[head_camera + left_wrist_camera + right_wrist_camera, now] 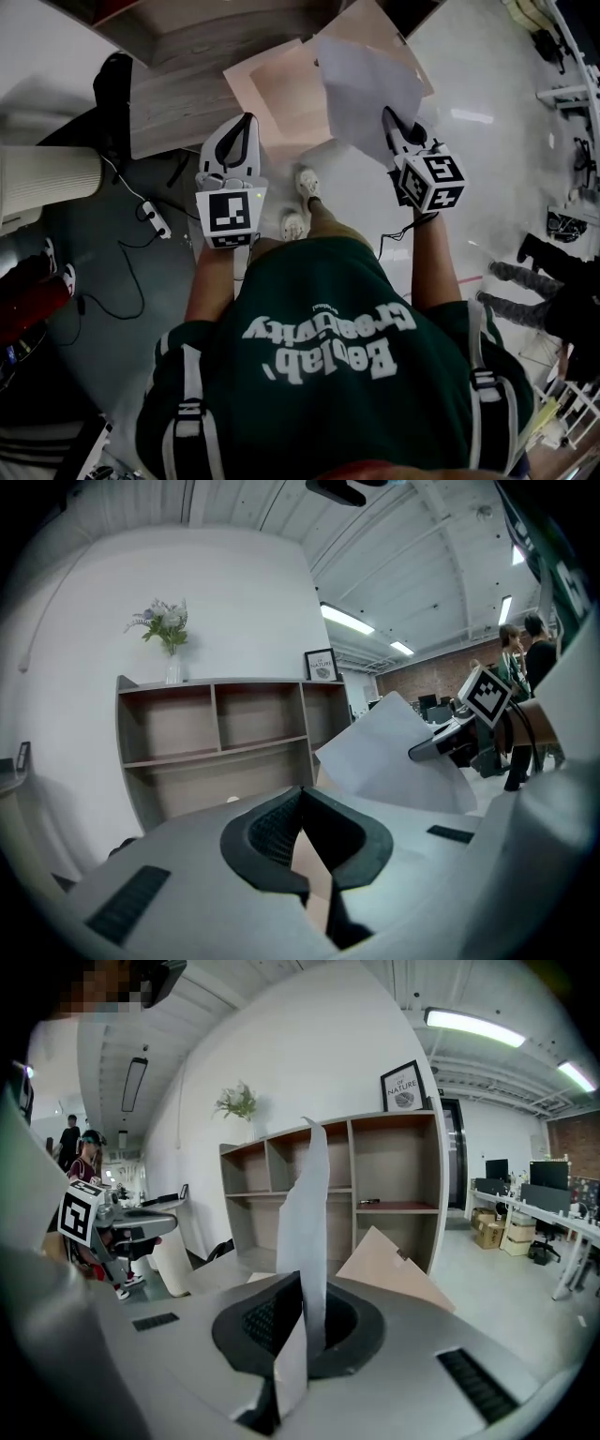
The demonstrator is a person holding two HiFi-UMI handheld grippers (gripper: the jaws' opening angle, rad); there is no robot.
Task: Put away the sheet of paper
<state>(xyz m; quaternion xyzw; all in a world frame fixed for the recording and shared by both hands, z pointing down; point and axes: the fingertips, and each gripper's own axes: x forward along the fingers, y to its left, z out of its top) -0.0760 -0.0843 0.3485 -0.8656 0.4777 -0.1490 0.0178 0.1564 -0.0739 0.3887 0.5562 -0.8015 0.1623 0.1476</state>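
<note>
The person wears a dark green T-shirt [309, 281] with white lettering, grey-and-black shoulder straps [191, 403] and white shoes [307, 182]; the left gripper [247, 120] and right gripper [387, 114] are pale grey shells with black pads, each backed by a black-and-white marker cube [230, 214], and a thin black cable [392, 239] trails behind the right one.

Floor [506, 169]: glossy pale on rt side, darker grey on lt.
On it:
- beige boards [281, 94], just in front of shelf unit [394, 1171]; flat or propped, can't tell
- power strip [155, 220] on grey part
- person's shoes [307, 183] on pale part

Shelf unit: wood, open compartments. On top: vase w/ plant [239, 1105] and framed picture [404, 1087], well apart. Small dark item [368, 1202] on rt middle shelf, can't ID.
</note>
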